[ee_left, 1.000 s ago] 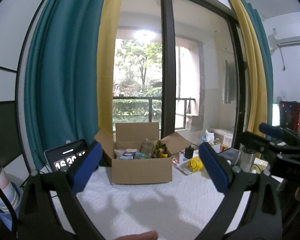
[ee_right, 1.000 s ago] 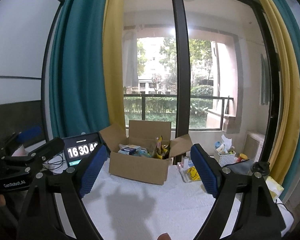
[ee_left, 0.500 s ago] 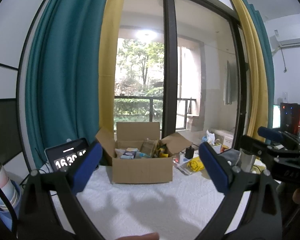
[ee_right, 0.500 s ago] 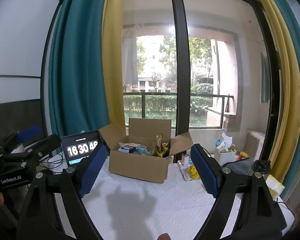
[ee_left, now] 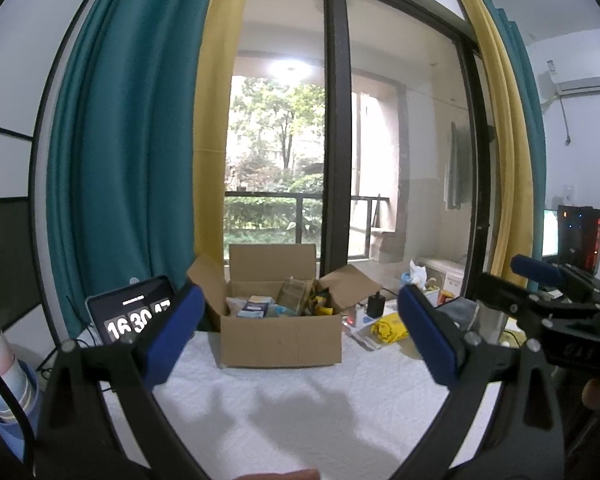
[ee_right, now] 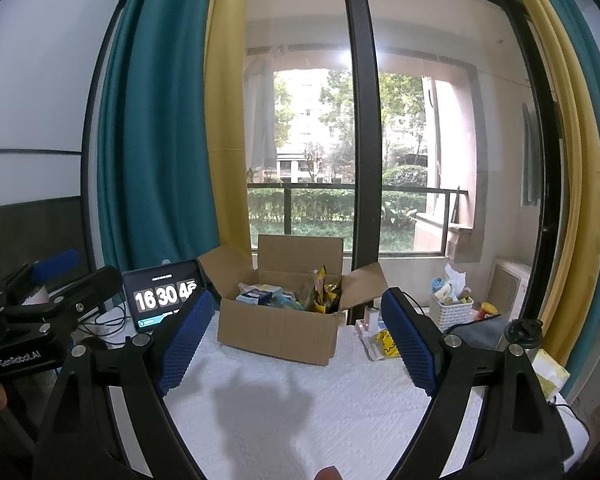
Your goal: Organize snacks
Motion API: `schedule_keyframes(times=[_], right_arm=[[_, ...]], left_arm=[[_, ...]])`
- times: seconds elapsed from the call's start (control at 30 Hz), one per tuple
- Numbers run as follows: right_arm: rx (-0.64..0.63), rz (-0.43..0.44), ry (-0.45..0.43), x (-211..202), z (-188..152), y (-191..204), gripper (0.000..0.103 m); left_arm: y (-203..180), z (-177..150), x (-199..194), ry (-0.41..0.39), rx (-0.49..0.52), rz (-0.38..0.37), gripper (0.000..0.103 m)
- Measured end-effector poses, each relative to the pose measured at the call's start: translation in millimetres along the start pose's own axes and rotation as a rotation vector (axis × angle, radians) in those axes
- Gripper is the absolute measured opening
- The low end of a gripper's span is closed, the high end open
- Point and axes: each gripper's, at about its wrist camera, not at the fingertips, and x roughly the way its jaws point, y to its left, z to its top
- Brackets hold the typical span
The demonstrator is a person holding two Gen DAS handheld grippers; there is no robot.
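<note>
White tbl [ee_right: 308, 420]: cardboard box [ee_right: 278, 332], tablet [ee_right: 162, 300].

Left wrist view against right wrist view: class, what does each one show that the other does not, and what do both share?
Only the left wrist view shows the air conditioner on the wall and the lit computer case. Only the right wrist view shows the white basket and the dark bottle. Both show the open cardboard box of snacks, the clock tablet, the white tablecloth and open blue fingers.
</note>
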Motion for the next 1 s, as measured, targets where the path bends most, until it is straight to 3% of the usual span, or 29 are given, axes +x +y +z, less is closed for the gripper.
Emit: schedule_keyframes(times=[1.0], right_arm=[[0.005, 0.009, 0.047, 14.3, -2.0, -7.7, 0.089]], left_arm=[[2.4, -3.0, 2.9, 0.025, -0.015, 0.014, 0.099]])
